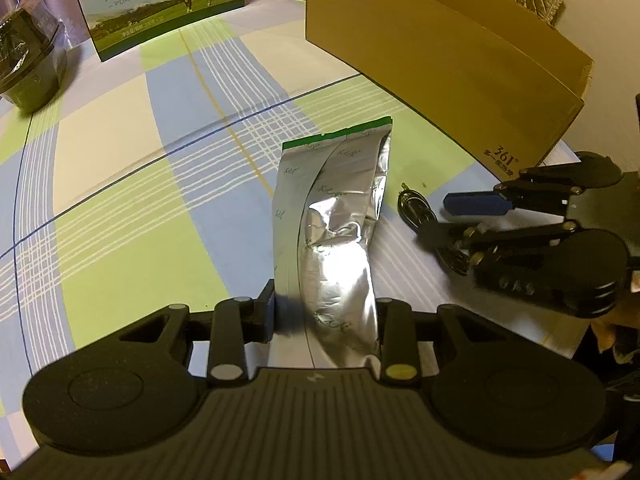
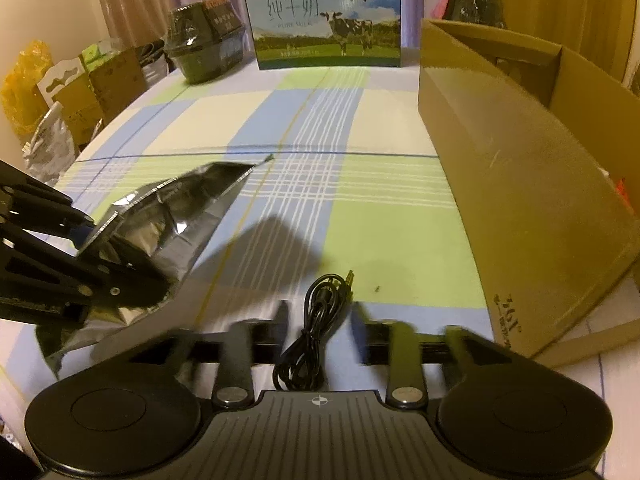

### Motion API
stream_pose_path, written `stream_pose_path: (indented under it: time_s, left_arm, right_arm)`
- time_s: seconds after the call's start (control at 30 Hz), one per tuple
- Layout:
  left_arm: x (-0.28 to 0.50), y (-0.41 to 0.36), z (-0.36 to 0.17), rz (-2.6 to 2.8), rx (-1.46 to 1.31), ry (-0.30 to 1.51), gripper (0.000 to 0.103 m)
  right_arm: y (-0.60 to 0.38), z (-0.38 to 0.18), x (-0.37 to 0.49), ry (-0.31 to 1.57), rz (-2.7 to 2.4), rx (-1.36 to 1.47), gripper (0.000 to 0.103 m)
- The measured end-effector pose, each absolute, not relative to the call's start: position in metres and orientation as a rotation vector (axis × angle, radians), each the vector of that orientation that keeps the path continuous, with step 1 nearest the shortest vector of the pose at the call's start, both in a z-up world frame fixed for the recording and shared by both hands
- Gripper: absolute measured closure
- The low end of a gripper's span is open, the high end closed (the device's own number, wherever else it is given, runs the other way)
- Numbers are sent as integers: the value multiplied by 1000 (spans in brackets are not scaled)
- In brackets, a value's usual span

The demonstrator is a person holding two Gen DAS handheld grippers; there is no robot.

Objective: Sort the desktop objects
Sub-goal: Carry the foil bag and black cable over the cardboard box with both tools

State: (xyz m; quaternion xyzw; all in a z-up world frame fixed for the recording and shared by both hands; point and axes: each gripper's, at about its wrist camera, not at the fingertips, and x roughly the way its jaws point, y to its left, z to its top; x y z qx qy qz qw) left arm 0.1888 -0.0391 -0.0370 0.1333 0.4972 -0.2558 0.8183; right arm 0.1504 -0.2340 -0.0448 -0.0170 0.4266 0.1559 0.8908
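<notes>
The left gripper [image 1: 326, 312] clamps a foil bag [image 1: 336, 232], the right gripper [image 2: 320, 316] straddles a black cable [image 2: 310, 328] with fingers apart, and a cardboard box [image 2: 520, 200] walls the surface's [image 2: 360, 128] right edge.

A checked cloth in blue, green and cream covers the table [image 2: 280, 128], and on it sit a coiled black cable [image 2: 310, 332] near the front, an open cardboard box [image 2: 520, 184] to the right, a milk carton [image 2: 326, 20] at the back and a dark wrapped container [image 2: 204, 50] beside it.
</notes>
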Motion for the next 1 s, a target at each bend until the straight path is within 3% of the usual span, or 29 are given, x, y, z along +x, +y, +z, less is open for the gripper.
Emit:
stream_pose_path:
  time_s: [0.23,0.27,0.3,1.0]
  left_arm:
    - [194,-38,-40,-546,284,1064,74]
    - [195,-38,-41,-547,284,1065,74]
    - [195,-38,-42,-547,286,1066,74]
    - [181,-41,-16,-523,278,1013,74]
  right_arm:
    - [-226,-57,160,895,308,-67,65]
    - [-223,-58,160,886,305,-89,68]
    - [-220,-59,159,877,299,-117,82]
    - [-227,-9,136,747,311,-33,83]
